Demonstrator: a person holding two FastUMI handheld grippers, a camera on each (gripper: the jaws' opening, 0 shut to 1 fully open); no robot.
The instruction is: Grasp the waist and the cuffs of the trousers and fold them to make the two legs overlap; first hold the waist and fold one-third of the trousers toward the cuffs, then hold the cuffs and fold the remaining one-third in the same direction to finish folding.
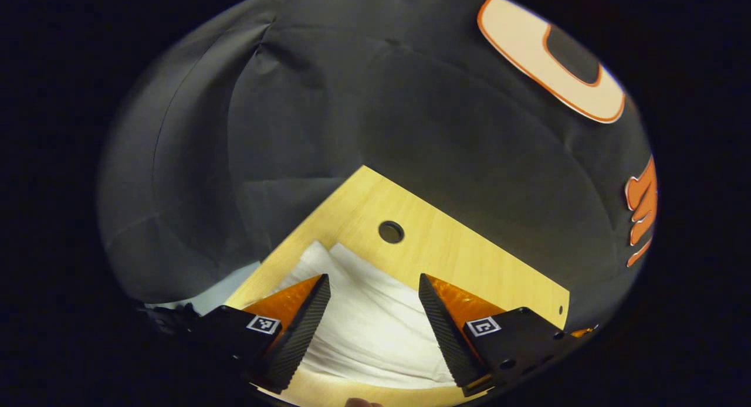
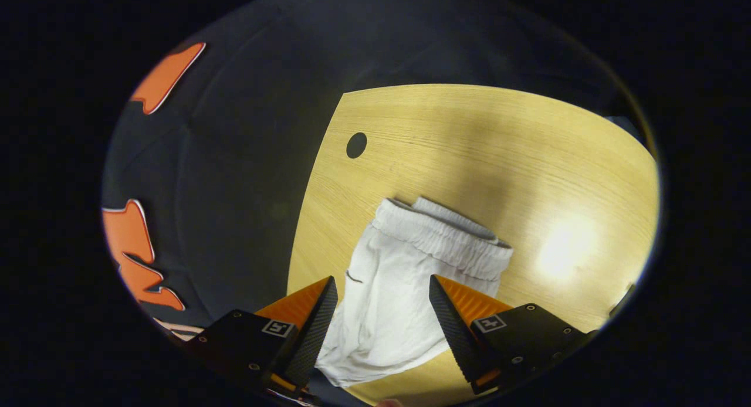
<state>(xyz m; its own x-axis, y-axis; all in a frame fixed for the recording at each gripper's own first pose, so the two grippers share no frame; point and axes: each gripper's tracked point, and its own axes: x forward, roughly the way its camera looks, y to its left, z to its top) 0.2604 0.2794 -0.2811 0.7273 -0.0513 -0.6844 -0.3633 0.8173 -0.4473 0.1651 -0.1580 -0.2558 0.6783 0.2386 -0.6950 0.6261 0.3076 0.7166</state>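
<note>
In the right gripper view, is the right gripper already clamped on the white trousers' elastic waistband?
No: the right gripper is open above the white cloth trousers, short of the waistband.

Left gripper [image 1: 374, 284] and right gripper [image 2: 383, 285], ridged wedge-shaped jaws, black screw-studded mounts, small square black-and-white marker tags

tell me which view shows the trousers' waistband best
The right gripper view: the gathered elastic waistband of the white trousers lies in full sight on the table. The left gripper view shows plain white cloth between open tongs, no waistband.

Wooden table [image 2: 469, 137] with round hole [image 2: 356, 145]
</note>
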